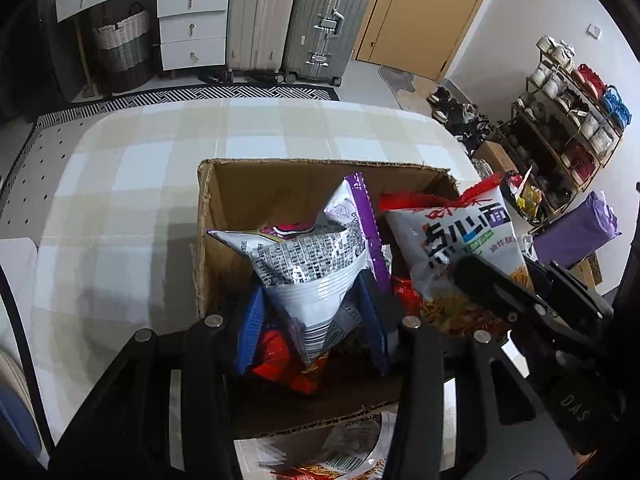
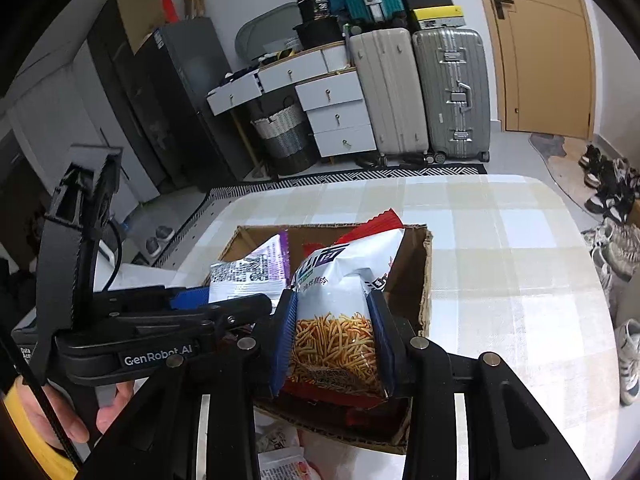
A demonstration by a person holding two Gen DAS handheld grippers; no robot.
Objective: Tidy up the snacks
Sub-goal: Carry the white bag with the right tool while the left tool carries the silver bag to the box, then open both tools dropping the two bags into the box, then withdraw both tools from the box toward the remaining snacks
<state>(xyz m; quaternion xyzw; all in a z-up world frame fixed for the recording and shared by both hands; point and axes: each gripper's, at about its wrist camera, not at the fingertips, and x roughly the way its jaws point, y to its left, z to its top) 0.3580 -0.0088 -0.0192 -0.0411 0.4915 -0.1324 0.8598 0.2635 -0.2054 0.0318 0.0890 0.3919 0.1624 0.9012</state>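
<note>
An open cardboard box stands on the checked tablecloth and holds snack bags; it also shows in the right wrist view. My left gripper is shut on a silver and purple snack bag, held above the box. My right gripper is shut on a white and red noodle snack bag, also above the box, to the right of the first. That bag and the right gripper show in the left wrist view. The left gripper shows in the right wrist view.
More snack packets lie on the table in front of the box. The checked table stretches right and behind. Suitcases, drawers and a shoe rack stand beyond the table.
</note>
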